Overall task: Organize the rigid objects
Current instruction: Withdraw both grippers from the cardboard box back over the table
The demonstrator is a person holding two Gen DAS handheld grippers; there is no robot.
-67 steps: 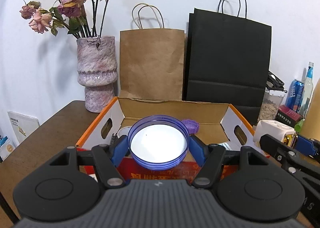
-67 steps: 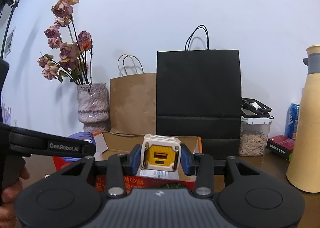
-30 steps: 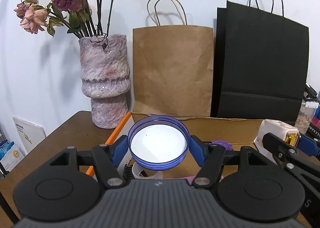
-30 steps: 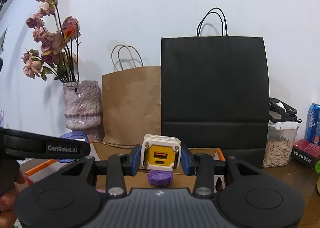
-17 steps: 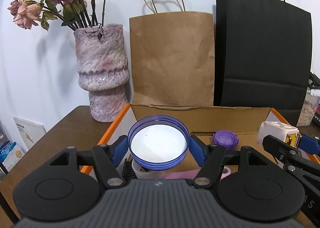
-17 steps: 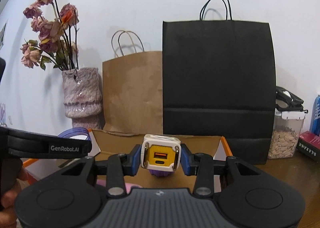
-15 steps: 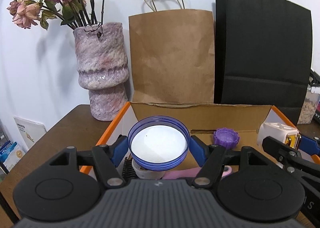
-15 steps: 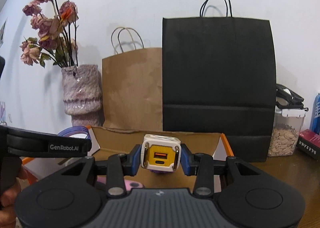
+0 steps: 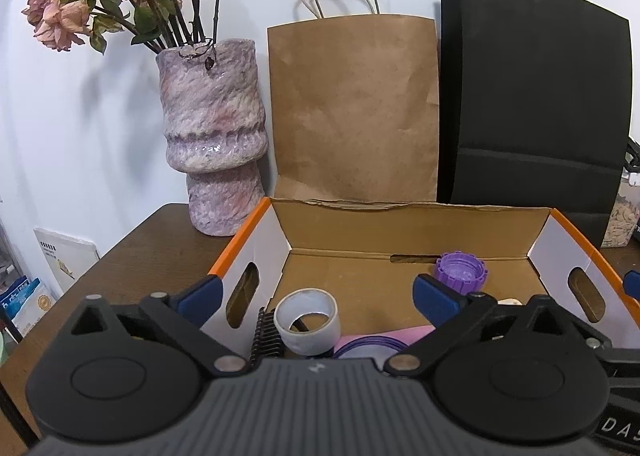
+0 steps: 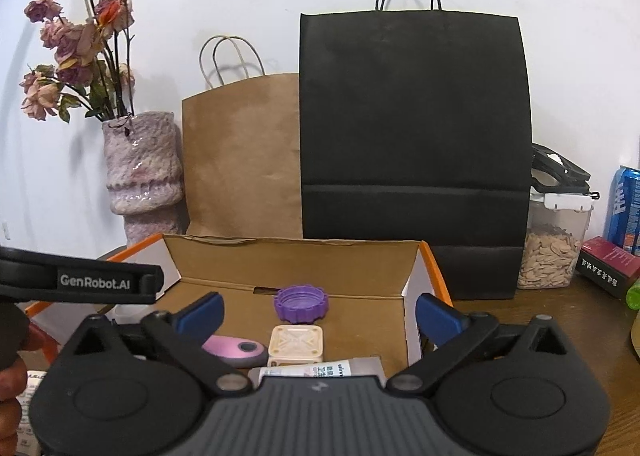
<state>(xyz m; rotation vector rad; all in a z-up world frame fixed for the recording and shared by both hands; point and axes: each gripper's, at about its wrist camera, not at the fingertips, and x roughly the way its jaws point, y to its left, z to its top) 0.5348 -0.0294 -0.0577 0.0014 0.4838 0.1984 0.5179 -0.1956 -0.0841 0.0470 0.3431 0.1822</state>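
Note:
An open cardboard box (image 9: pixel 256 240) with orange edges stands on the brown table; it also shows in the right wrist view (image 10: pixel 424 256). My left gripper (image 9: pixel 318 296) is open above the box. The blue-rimmed lid (image 9: pixel 360 348) lies in the box below it, beside a tape roll (image 9: pixel 308 320), a black comb (image 9: pixel 264 336) and a purple cap (image 9: pixel 460 272). My right gripper (image 10: pixel 318 312) is open above the box. The cream cube charger (image 10: pixel 296 344) lies in the box below it, next to a pink oval item (image 10: pixel 236 350), a tube (image 10: pixel 316 370) and the purple cap (image 10: pixel 300 302).
A purple vase (image 9: pixel 212 136) with dried roses, a brown paper bag (image 9: pixel 352 108) and a black paper bag (image 9: pixel 532 104) stand behind the box. A seed container (image 10: pixel 552 240), a red box (image 10: pixel 608 264) and a blue can (image 10: pixel 626 208) stand at the right.
Both grippers opened. The blue-rimmed lid dropped from the left gripper into the box. The cube charger dropped from the right gripper into the box.

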